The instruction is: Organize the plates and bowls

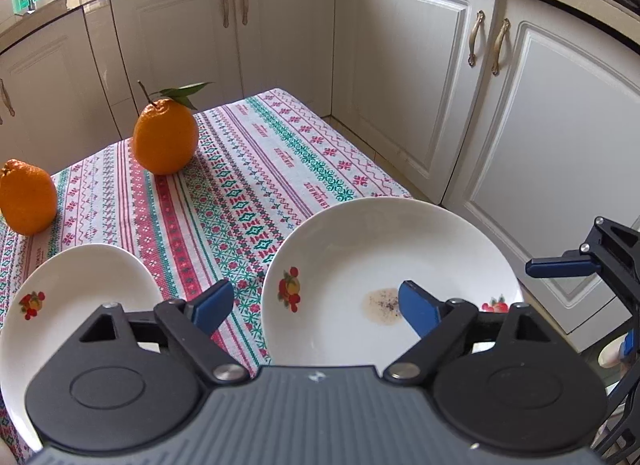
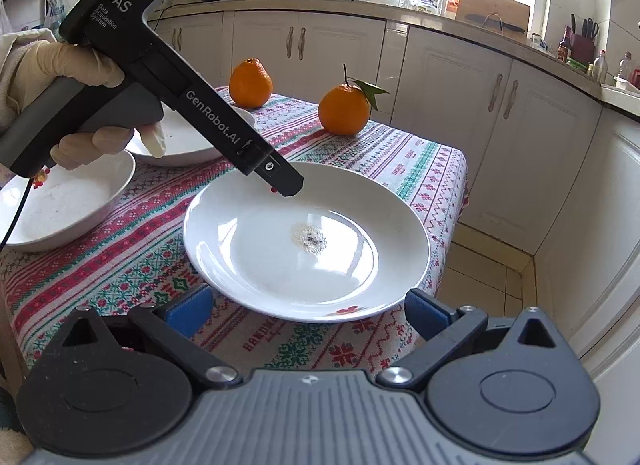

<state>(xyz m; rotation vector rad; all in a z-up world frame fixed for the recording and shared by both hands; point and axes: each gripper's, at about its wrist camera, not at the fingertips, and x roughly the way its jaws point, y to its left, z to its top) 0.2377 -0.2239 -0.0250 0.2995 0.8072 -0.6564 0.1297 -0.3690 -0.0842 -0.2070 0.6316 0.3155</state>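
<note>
- Large white plate point(image 2: 308, 241): near the table's right edge; glazed, rigid, slippery, breakable. Grasp at the rim.
- Left tool point(image 1: 316, 305) and right tool point(image 2: 308, 305): both gaping, nothing gripped.
- Two white bowls point(image 2: 64, 201): left edge.

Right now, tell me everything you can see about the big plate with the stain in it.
The plate is white, round and glossy, ceramic by its look, with a broad sloping rim and small red fruit prints on that rim. A brownish speckled stain sits near its middle. It lies flat and upright on the patterned tablecloth, near the table's corner. Nothing grips it: the left gripper hangs open above it, and the right gripper stands open at its near edge.
</note>
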